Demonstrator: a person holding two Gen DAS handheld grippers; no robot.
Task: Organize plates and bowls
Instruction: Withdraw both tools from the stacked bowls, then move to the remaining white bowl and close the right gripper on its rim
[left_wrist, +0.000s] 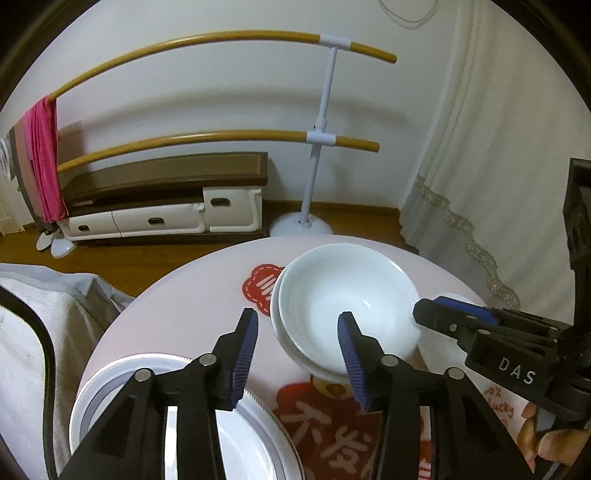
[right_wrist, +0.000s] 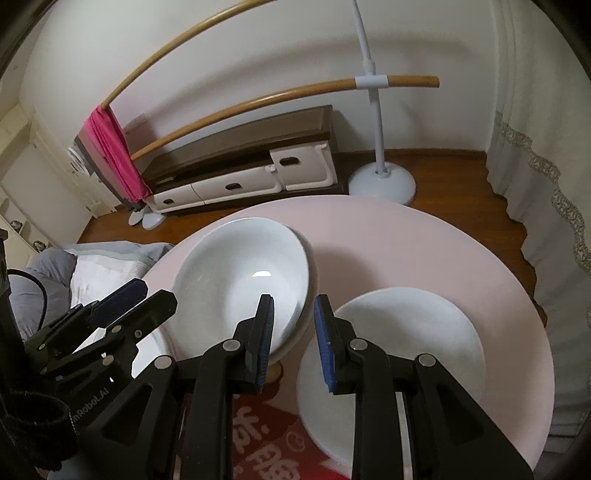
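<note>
On the round pink table (right_wrist: 424, 236) two white bowls (left_wrist: 347, 295) sit nested, a white plate (right_wrist: 410, 332) beside them; the left gripper (left_wrist: 299, 354) stands parted and empty, the right gripper (right_wrist: 293, 343) narrowly parted, grasping nothing

Past my round pink table (left_wrist: 207, 280) I see a drying rack (left_wrist: 321, 125) with a pink cloth (left_wrist: 44, 158), a low drawer cabinet (left_wrist: 166, 206), and a lace-trimmed curtain (left_wrist: 498, 147).
</note>
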